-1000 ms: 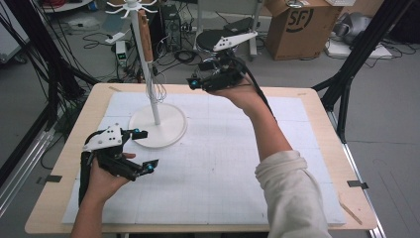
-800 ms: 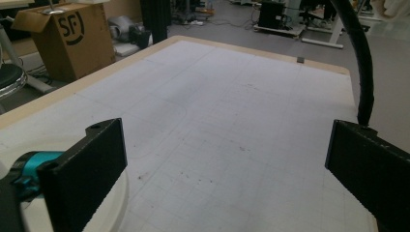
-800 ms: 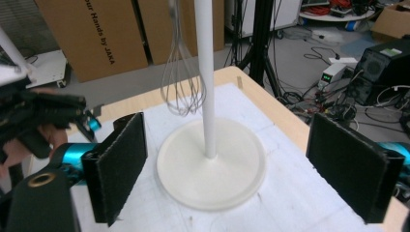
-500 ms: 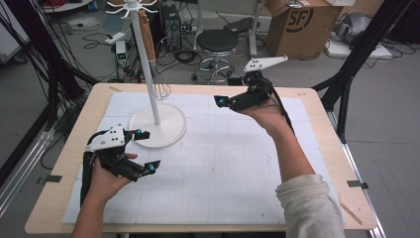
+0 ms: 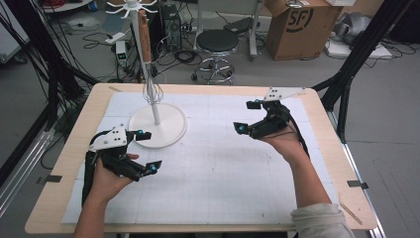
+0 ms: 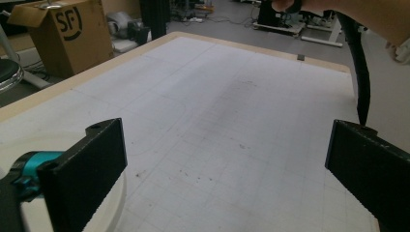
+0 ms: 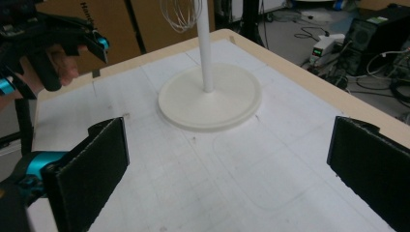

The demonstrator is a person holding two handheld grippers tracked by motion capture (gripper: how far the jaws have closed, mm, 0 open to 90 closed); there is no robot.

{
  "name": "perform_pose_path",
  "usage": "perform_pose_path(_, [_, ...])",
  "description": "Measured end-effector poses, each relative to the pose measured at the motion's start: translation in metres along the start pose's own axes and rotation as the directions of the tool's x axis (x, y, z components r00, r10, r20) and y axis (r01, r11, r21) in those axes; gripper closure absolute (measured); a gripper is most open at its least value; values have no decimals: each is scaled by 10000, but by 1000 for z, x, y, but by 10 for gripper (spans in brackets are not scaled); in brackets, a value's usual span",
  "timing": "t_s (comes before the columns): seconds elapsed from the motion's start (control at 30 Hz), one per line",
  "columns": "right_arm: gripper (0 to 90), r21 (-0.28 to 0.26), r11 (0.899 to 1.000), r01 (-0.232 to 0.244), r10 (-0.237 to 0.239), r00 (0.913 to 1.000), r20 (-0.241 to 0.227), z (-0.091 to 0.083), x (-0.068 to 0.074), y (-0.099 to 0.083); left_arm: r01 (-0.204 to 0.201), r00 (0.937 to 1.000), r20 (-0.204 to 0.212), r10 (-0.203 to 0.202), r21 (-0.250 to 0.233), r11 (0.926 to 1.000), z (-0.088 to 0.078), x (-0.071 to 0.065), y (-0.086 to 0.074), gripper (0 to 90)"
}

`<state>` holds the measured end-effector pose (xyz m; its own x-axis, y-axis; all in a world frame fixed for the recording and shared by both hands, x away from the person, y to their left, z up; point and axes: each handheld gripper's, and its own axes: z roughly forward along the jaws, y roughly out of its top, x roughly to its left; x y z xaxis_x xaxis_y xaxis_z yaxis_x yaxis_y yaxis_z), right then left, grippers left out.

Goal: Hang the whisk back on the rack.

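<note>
Above the right half of the surface (image 5: 64,163), my right hand-held gripper (image 5: 247,116) has just been opening and stands wide, nothing between its jaws. The left hand-held gripper (image 5: 148,151) also gapes empty beside the white stand (image 5: 157,126). The whisk (image 5: 152,91) hangs against the stand's pole, its handle cut off in the right gripper view.

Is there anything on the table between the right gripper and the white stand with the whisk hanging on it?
Nothing visible. The right gripper, jaws open and empty, faces the white stand across bare white mat. The whisk hangs beside the pole, above the round base. The left gripper sits off to the side.
</note>
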<state>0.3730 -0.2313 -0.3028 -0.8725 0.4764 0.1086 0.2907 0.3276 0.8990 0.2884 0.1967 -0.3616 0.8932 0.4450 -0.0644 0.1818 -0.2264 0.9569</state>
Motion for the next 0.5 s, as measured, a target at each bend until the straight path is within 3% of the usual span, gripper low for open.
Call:
perform_pose_path(0.13, [3, -13, 10000, -42, 42, 9997, 226, -10, 1, -18, 19, 10000, 2, -19, 28, 10000, 1, 1, -1, 17])
perform_pose_path(0.5, [4, -243, 9992, -317, 322, 9992, 238, -27, 6, -53, 68, 10000, -14, -68, 145, 9999, 4, 1, -3, 17])
